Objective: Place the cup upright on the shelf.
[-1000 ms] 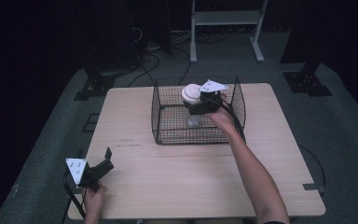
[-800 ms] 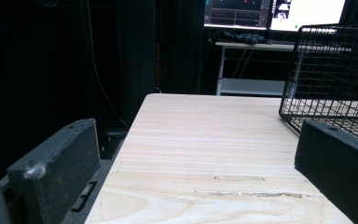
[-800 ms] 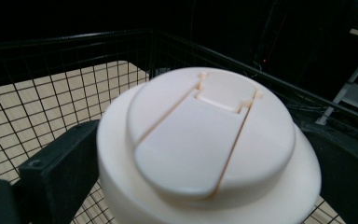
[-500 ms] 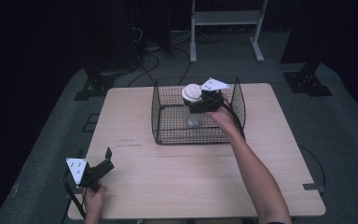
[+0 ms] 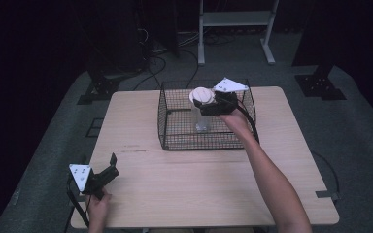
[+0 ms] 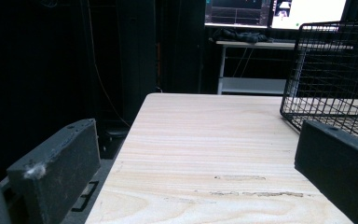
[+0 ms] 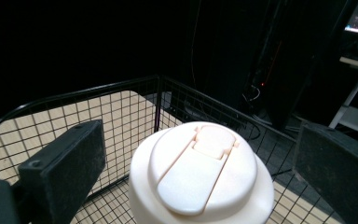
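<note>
A black wire basket [image 5: 175, 126] stands at the back middle of the wooden table [image 5: 199, 184]. Inside it stands a clear bottle [image 5: 202, 119] with a white flip lid [image 5: 201, 95]. My right gripper [image 5: 203, 103] reaches over the basket's right side at lid height. In the right gripper view the lid [image 7: 200, 172] sits between the two wide-apart jaws, touching neither, so my right gripper [image 7: 200, 168] is open. My left gripper [image 5: 110, 167] rests at the table's front left corner, open with nothing between its jaws. My left gripper [image 6: 196, 177] looks along bare wood toward the basket [image 6: 335, 70].
A white shelf frame [image 5: 235, 19] and black stand feet [image 5: 97, 90] sit on the grey floor behind the table. Cables lie on the floor there. Monitors [image 6: 275, 11] glow on a desk beyond the table's far end.
</note>
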{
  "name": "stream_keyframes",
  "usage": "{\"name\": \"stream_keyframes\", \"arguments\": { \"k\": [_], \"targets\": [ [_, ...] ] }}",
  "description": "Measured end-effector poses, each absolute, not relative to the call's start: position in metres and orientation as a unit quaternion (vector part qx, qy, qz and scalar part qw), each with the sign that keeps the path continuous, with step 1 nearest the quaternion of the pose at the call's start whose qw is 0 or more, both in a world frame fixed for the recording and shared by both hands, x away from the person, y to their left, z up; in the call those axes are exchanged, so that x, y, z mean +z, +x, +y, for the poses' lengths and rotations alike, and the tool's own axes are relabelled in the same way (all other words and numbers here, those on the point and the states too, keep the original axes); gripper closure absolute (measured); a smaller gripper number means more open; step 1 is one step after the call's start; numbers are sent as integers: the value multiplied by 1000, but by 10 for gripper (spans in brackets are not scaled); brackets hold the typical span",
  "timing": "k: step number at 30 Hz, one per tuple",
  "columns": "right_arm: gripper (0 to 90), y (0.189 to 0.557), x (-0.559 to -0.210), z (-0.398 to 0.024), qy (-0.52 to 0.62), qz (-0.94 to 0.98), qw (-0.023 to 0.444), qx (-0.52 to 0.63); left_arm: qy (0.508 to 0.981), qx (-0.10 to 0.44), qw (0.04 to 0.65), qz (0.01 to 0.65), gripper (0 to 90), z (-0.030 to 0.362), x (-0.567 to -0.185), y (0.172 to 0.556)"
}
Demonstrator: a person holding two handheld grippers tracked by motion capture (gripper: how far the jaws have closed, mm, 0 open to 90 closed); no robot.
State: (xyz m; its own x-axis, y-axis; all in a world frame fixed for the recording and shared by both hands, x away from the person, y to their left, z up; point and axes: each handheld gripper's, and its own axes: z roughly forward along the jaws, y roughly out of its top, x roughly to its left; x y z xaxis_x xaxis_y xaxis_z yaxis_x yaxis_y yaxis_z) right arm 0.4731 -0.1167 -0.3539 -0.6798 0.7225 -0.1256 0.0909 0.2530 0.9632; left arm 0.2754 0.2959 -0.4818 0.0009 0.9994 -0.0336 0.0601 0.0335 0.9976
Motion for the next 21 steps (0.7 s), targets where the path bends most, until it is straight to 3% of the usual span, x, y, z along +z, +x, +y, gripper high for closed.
{"name": "stream_keyframes", "arguments": {
  "k": [21],
  "targets": [
    [17, 441, -333, -148, 274, 731, 311, 543, 507, 477, 493, 522, 0, 296, -482, 275]
  ]
}}
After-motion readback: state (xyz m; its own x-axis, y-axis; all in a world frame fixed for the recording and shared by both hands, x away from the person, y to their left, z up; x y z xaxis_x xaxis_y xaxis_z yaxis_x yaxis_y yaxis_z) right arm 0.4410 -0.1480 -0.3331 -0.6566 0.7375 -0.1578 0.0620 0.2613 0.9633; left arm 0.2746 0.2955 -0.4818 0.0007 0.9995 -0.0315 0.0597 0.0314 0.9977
